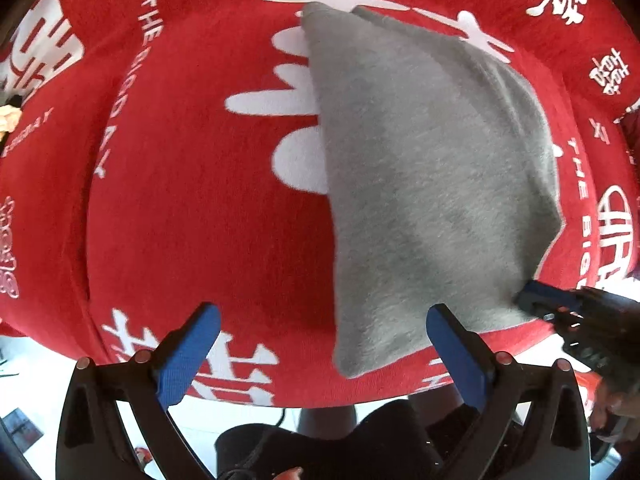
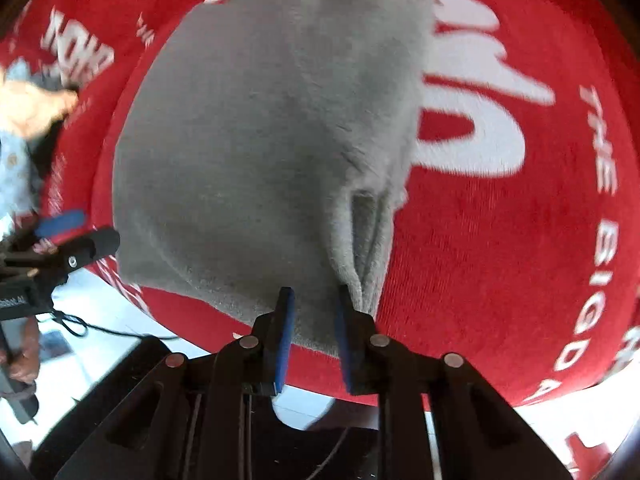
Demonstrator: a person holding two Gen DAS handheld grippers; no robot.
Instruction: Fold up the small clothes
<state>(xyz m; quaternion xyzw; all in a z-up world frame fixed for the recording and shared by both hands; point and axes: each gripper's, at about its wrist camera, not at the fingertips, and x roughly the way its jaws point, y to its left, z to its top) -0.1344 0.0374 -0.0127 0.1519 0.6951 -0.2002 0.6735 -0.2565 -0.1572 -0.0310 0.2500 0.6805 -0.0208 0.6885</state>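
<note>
cloth: folded grey fleece garment (image 1: 424, 184) on red white-lettered desk cover (image 1: 192, 208), near edge
left tool (image 1: 320, 354): released
right tool (image 2: 314, 334): clenched on garment's corner

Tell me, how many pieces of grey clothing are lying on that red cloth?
1. A single grey fleece garment lies on the red printed cloth; its near edge sits between the right gripper fingers. Anything beneath it is hidden.
</note>
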